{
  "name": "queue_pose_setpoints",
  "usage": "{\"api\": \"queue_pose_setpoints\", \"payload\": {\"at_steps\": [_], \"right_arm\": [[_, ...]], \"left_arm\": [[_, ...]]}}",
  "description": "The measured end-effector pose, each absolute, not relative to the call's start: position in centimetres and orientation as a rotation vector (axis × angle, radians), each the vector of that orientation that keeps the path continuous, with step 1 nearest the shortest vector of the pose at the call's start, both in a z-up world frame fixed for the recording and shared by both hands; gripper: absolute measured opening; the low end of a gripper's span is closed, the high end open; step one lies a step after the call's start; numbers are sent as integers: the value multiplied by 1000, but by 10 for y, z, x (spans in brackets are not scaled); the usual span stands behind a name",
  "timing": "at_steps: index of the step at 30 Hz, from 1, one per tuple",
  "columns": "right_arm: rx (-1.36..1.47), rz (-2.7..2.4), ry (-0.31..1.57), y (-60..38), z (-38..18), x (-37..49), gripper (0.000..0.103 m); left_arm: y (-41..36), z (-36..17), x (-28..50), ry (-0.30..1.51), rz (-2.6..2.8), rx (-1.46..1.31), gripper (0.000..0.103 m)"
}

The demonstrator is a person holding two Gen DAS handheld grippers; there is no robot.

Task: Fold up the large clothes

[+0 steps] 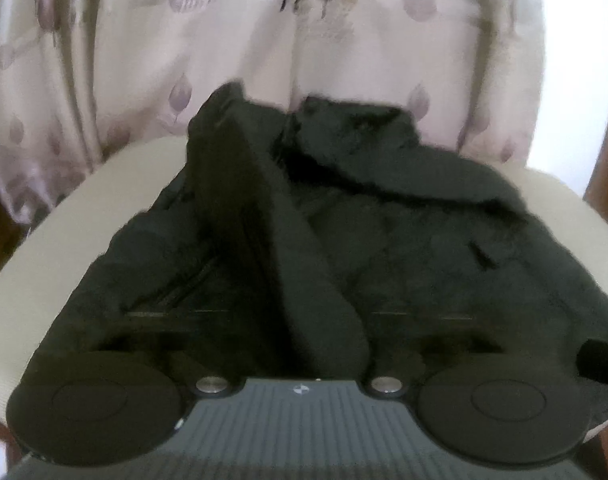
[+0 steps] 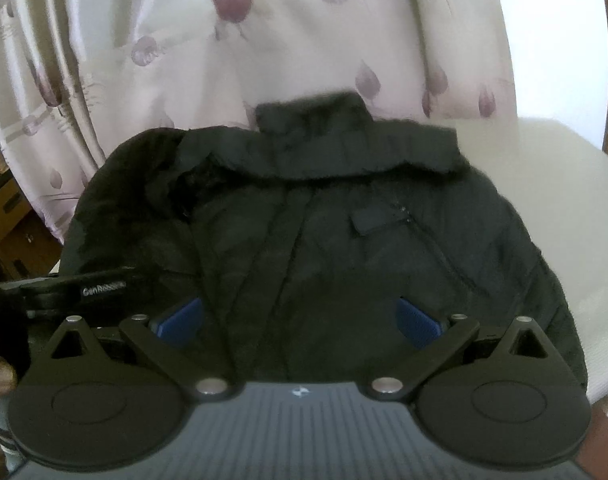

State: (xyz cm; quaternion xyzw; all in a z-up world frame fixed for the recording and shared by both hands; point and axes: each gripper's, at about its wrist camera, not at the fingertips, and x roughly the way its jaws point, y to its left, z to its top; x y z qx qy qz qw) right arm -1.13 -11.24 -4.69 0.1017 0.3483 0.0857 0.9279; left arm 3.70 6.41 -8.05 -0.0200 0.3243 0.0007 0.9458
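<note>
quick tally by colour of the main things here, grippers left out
black: 1, the padded black jacket
cream: 1, the cream cushioned chair seat
pale pink: 1, the pale pink tulip-print curtain
total: 3

The jacket [image 2: 344,248] is black, matt cloth, quilted, with a fuzzy pile collar [image 2: 344,152]. The table [image 2: 552,208] wears cream, finely ribbed cloth. Far behind hangs a curtain [image 2: 263,40] of pale, faintly sheeny printed fabric. The right hand-held gripper [image 2: 299,320] is matt black plastic with blue ridged pads [image 2: 418,322] and shiny metal pins.
</note>
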Motion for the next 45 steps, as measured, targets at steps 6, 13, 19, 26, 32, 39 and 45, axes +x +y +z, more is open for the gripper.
{"api": "queue_pose_setpoints", "payload": {"at_steps": [6,13,19,26,32,39,45], "right_arm": [[215,157,727,-123,-49,4,103],[188,145,725,-134,-50,38,103],[98,176,735,-119,-55,71,103],[-26,274,613,-84,-57,123,103],[-174,373,538,-35,-67,181,103],[-350,323,602,6,-92,267,103],[-558,265,613,33,-127,303,103]], "left_arm": [[128,-48,58,615,148,-108,14],[229,-13,104,574,449,-73,14],[280,-20,144,617,584,-59,31],[255,-7,126,409,753,137,103],[229,-3,113,379,535,-14,103],[185,-62,141,363,257,-58,99],[184,-112,158,383,182,-97,99]]}}
